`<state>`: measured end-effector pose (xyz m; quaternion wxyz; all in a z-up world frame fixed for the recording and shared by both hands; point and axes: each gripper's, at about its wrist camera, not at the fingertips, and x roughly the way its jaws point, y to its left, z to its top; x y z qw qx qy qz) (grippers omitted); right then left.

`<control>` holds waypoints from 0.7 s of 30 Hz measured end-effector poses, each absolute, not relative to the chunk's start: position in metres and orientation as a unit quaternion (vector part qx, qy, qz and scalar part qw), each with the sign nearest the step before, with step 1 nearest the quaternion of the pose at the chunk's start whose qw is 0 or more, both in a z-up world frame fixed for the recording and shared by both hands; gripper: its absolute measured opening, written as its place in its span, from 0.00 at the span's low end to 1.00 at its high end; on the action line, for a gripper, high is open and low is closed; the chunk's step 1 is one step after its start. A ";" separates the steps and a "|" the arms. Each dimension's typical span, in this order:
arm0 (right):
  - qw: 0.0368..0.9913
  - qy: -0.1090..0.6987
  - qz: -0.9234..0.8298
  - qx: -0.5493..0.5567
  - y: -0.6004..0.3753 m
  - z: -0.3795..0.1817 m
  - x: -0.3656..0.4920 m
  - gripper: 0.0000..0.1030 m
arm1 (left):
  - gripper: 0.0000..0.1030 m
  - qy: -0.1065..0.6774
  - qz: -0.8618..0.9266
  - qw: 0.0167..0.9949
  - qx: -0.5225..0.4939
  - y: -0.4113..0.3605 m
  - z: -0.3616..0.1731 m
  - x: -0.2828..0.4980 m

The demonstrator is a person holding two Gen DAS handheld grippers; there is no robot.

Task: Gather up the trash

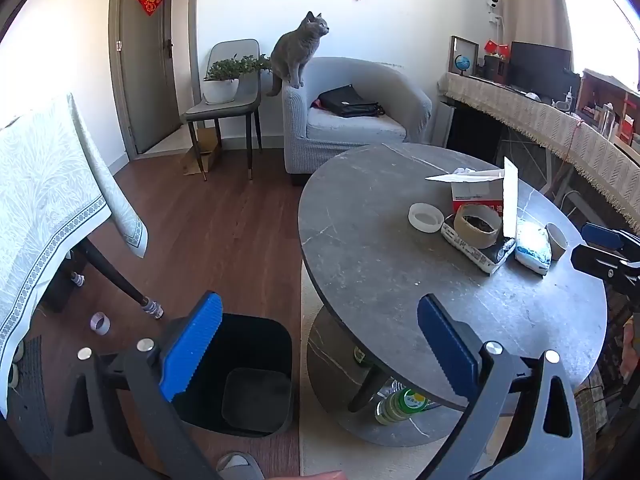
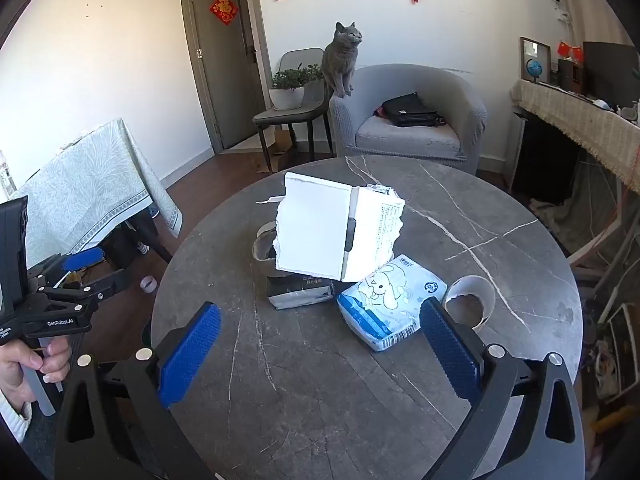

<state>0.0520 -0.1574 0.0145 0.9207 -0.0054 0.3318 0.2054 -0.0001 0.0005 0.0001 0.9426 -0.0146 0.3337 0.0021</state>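
Trash lies on the round grey table (image 2: 320, 380): a torn white box (image 2: 340, 232), a blue-and-white tissue pack (image 2: 390, 308), a cardboard tape core (image 2: 470, 300), a grey packet (image 2: 300, 294) with a tape roll (image 1: 478, 224) on it, and a white ring (image 1: 425, 218). The black trash bin (image 1: 240, 376) stands on the floor left of the table. My left gripper (image 1: 320, 340) is open and empty, above the bin and the table's edge. My right gripper (image 2: 320, 344) is open and empty over the table, just short of the tissue pack.
A grey cat (image 1: 298, 54) sits on the armchair (image 1: 352, 120). A cloth-covered table (image 1: 48, 200) stands at the left, and a small tape ring (image 1: 100, 323) lies on the floor by it. Bottles (image 1: 396, 406) lie on the table's lower shelf. A sideboard (image 1: 560, 128) runs along the right.
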 end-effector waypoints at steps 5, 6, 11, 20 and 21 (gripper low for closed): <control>0.920 0.332 0.207 -0.004 -0.158 0.015 0.052 0.97 | 0.97 0.332 0.002 0.943 -0.013 0.000 0.001 0.000; 0.920 0.332 0.208 -0.005 -0.158 0.014 0.052 0.97 | 0.97 0.331 0.003 0.943 -0.013 0.000 0.001 -0.001; 0.920 0.333 0.207 -0.004 -0.160 0.016 0.052 0.97 | 0.97 0.336 -0.001 0.942 -0.014 -0.002 0.002 0.000; 0.920 0.333 0.207 -0.005 -0.161 0.013 0.053 0.97 | 0.97 0.339 -0.005 0.941 -0.015 -0.003 0.000 0.000; 0.920 0.333 0.207 -0.006 -0.160 0.013 0.053 0.97 | 0.97 0.339 -0.005 0.941 -0.015 -0.002 0.000 0.001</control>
